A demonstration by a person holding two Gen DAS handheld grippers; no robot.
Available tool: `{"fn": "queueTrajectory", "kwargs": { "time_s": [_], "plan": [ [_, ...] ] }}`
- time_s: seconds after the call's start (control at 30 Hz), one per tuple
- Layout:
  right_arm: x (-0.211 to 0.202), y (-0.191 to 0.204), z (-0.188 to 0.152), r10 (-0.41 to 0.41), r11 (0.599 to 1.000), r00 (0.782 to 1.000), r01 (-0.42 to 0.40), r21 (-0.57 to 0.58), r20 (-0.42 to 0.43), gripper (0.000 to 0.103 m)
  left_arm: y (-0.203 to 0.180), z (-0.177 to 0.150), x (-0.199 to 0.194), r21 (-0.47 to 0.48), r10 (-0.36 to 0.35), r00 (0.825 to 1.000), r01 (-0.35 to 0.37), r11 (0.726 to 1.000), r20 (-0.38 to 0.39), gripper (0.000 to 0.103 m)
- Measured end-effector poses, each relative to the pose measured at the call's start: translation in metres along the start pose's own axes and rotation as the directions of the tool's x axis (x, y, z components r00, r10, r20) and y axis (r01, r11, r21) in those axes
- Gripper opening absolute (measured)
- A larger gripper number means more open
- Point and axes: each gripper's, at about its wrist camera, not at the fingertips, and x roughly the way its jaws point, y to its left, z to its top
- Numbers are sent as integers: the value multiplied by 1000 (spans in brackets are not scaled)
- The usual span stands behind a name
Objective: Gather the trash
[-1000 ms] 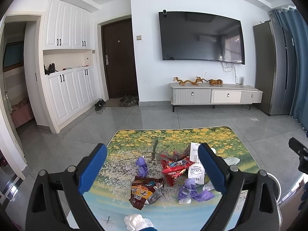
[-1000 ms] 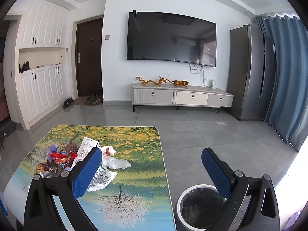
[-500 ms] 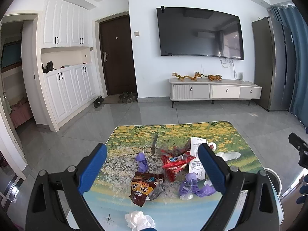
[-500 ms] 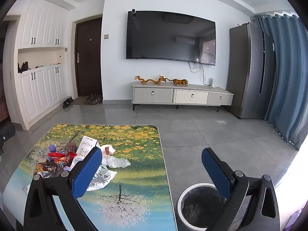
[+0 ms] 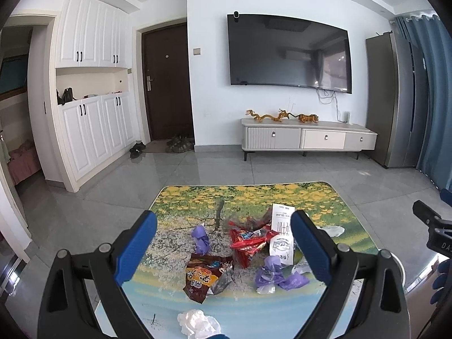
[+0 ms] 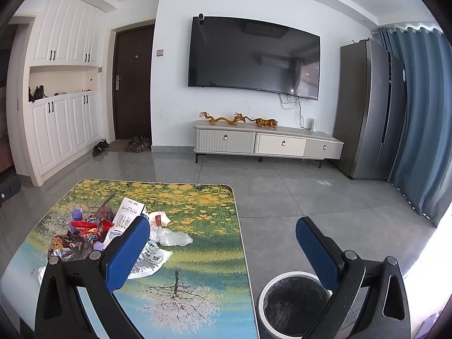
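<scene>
Trash lies scattered on a table (image 5: 308,197) printed with a yellow-flower landscape: a brown snack bag (image 5: 202,275), red wrappers (image 5: 250,241), purple wrappers (image 5: 278,276), a white receipt (image 5: 281,234) and a crumpled white tissue (image 5: 197,323). My left gripper (image 5: 223,243) hovers open above the pile, holding nothing. My right gripper (image 6: 221,248) is open and empty over the table's right edge. A round white-rimmed bin (image 6: 291,305) with a black liner stands on the floor just right of the table (image 6: 197,282). The same pile (image 6: 84,231) and clear plastic bags (image 6: 169,237) lie to the right gripper's left.
Grey tiled floor (image 6: 310,197) surrounds the table. A TV cabinet (image 6: 268,144) with a wall TV (image 6: 254,59) is at the far wall, a fridge (image 6: 370,107) and blue curtain (image 6: 418,113) to the right, white cupboards (image 5: 90,113) and a dark door (image 5: 166,82) to the left.
Both views have shifted slightly; the left gripper has tilted a little, bringing the trash pile lower between its fingers. Both grippers stay open and nothing has been grasped.
</scene>
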Motion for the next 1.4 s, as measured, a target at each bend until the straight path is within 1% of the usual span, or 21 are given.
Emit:
{"fn": "queueTrajectory", "kwargs": {
  "time_s": [0.5,0.8,0.97,1.03,1.1,1.2,1.27,1.33,1.37,1.4],
  "plan": [
    [-2,-8,1,0,1000,999,-1,25,34,103,-7,-4,2,22,-23,1000,23,999,-21,96],
    [3,-9,-1,3,1000,1000,-3,28,3,103,-7,-8,7,25,-30,999,30,999,-31,96],
    [12,-6,-4,55,998,998,-54,23,-43,103,2,-14,16,15,-25,998,26,1000,-61,96],
    [19,-1,-7,102,995,991,-102,10,-85,103,10,-19,19,11,-17,997,18,1000,-77,96],
    [29,7,-10,188,982,973,-190,-5,-133,103,22,-26,25,7,-2,995,2,1000,-100,96],
    [42,24,-17,266,960,945,-278,-42,-191,103,39,-40,31,8,3,990,-2,1000,-142,96],
    [53,40,-23,324,934,916,-349,-72,-238,101,48,-52,34,22,-4,985,8,1000,-174,96],
    [63,58,-30,348,914,896,-390,-113,-277,90,57,-70,38,46,-13,975,23,999,-221,95],
    [69,67,-34,353,904,888,-405,-136,-295,87,61,-80,41,49,-24,967,38,998,-253,95],
    [74,74,-38,360,894,879,-420,-153,-313,81,64,-89,44,44,-40,958,54,998,-284,95]
  ]
}}
